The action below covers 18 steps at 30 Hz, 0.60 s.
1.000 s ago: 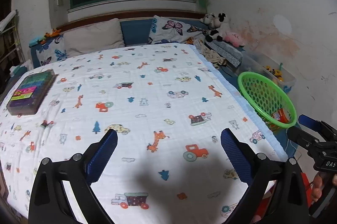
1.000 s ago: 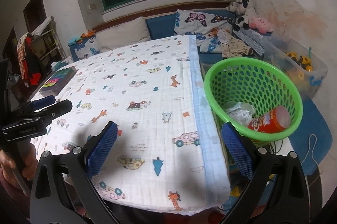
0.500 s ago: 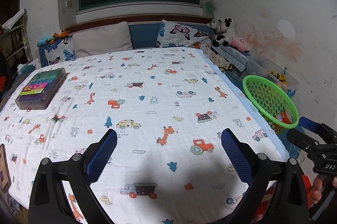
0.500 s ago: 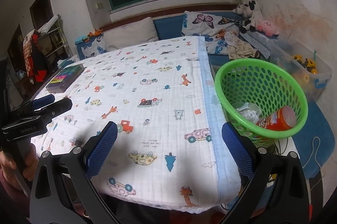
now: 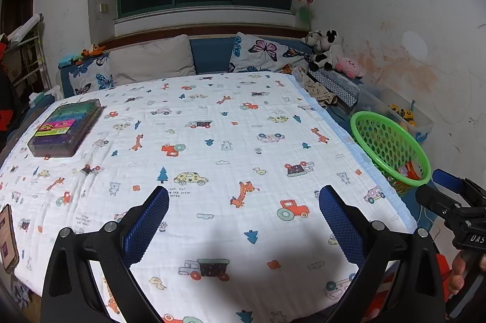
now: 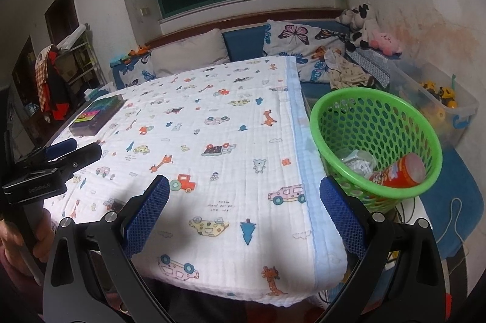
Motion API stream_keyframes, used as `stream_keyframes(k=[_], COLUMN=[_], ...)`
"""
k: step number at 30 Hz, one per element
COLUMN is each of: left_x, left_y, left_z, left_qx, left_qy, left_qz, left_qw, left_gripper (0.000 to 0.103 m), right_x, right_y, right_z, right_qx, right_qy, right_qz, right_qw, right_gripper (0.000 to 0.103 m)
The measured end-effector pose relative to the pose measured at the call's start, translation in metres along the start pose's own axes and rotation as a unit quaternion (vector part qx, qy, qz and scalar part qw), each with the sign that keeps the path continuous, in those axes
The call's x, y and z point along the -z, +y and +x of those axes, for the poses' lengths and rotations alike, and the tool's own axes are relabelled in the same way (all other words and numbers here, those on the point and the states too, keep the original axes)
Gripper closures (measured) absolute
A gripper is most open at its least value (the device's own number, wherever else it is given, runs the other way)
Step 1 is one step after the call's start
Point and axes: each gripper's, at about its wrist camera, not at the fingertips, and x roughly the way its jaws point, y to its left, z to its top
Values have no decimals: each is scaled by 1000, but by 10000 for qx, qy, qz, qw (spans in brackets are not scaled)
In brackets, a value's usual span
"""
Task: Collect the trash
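Grippers (image 5: 243, 219) (image 6: 243, 216) agape, trash in basket (image 6: 395, 110)

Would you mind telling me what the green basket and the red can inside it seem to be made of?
The green basket looks like moulded plastic: glossy, uniformly bright green, with regular round holes through its wall. The red can seems to be printed cardboard or thin metal with a smooth, slightly shiny label; the picture leaves that open.
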Motion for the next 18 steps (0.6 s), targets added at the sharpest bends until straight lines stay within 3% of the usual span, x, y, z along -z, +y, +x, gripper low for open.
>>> stream_keyframes(k=[18], left_x=[-1], left_y=[2], left_z=[-6], left_qx=[-76], left_qy=[-112], left_qz=[-23], left_qw=[9999], left_gripper=[7], right_x=[-1], right_y=[2], right_z=[-7], right_qx=[-49], right_qy=[-133], right_qz=[21], right_qw=[9999], right_gripper=[5])
